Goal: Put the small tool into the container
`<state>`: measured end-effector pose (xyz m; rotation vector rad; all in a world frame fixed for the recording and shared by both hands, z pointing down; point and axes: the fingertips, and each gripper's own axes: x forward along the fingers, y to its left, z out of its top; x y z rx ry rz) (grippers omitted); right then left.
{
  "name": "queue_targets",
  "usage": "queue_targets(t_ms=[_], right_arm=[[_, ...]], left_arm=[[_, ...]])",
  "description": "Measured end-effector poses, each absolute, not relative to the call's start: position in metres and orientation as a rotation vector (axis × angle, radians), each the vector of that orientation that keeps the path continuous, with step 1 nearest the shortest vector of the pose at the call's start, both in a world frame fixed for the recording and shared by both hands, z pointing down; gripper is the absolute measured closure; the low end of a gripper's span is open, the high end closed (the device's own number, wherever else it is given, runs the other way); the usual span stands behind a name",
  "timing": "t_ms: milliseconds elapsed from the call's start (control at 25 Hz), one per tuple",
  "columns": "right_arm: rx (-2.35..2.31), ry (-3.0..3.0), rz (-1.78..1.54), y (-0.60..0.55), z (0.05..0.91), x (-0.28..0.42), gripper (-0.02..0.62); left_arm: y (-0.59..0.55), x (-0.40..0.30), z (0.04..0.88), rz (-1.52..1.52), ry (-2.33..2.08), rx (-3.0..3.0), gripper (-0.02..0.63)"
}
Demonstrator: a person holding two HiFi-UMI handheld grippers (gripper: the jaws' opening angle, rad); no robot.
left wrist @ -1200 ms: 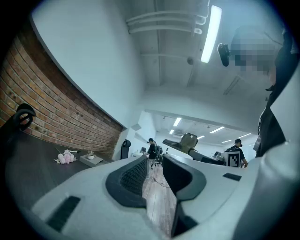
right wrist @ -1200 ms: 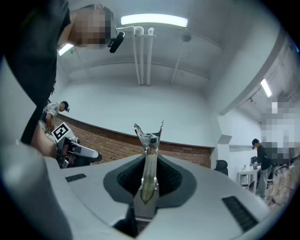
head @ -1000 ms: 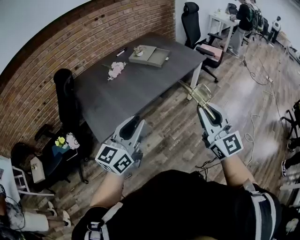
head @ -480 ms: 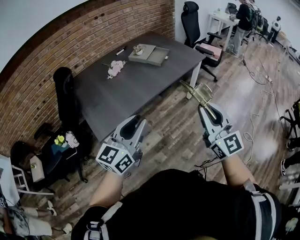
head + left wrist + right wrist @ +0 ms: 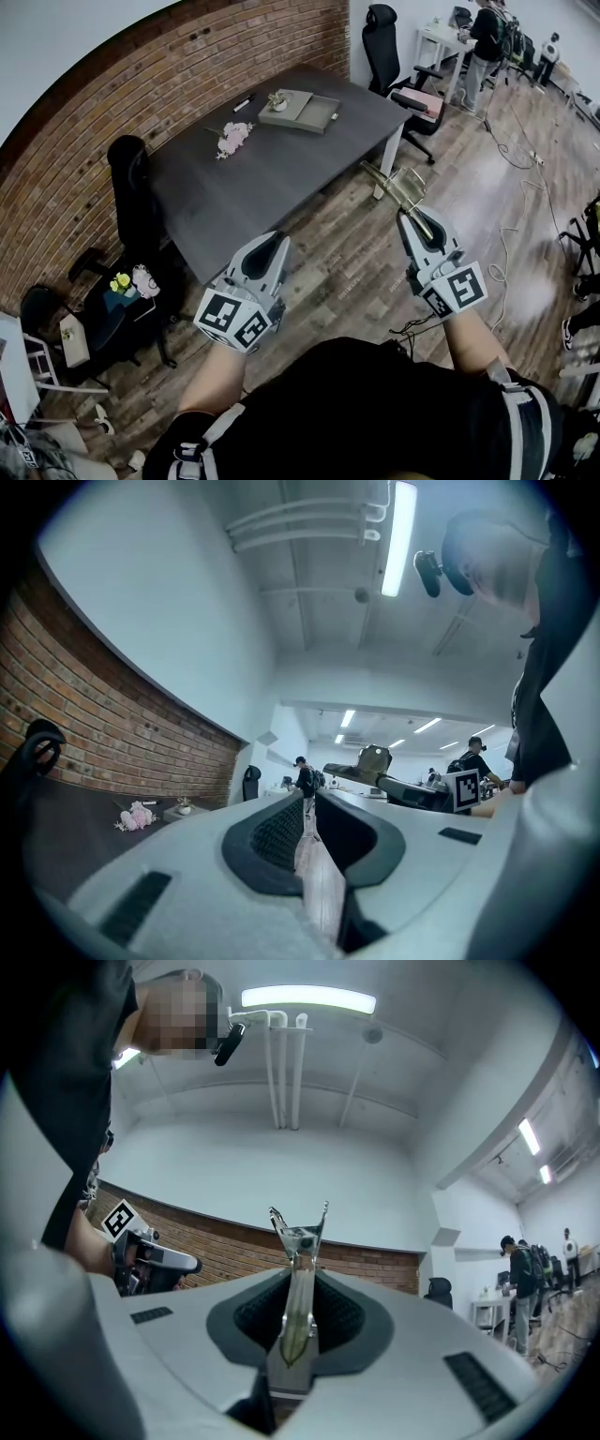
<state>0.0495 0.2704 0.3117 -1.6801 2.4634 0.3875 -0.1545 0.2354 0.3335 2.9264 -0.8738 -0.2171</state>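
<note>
My right gripper is shut on a small brass-coloured metal tool, held in the air over the wooden floor, short of the table. In the right gripper view the tool stands up between the pads, with its forked tip above them. The container, a flat grey box with an open tray part, lies at the far end of the dark table. My left gripper hovers near the table's near corner. In the left gripper view its tips meet with nothing between them.
On the table are a pink flower bunch, a small potted plant and a black marker. A black office chair stands to the table's left, another beyond it. Cables trail across the floor at right. People stand at the far desk.
My left gripper has rolled slightly and crept a little to the right. The right gripper and the tool have kept still.
</note>
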Motion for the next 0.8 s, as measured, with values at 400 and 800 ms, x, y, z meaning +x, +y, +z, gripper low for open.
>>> queue_targets(t_ms=[400, 800], right_arm=[[-1.71, 2.462, 0.387, 0.259, 0.314, 0.027, 0.54], [-1.824, 2.429, 0.361, 0.238, 0.327, 0.006, 0.54]], left_arm=[[0.228, -0.175, 0.33, -0.252, -0.838, 2.951, 0.571], [0.2, -0.209, 0.342, -0.265, -0.778, 2.917, 0.571]])
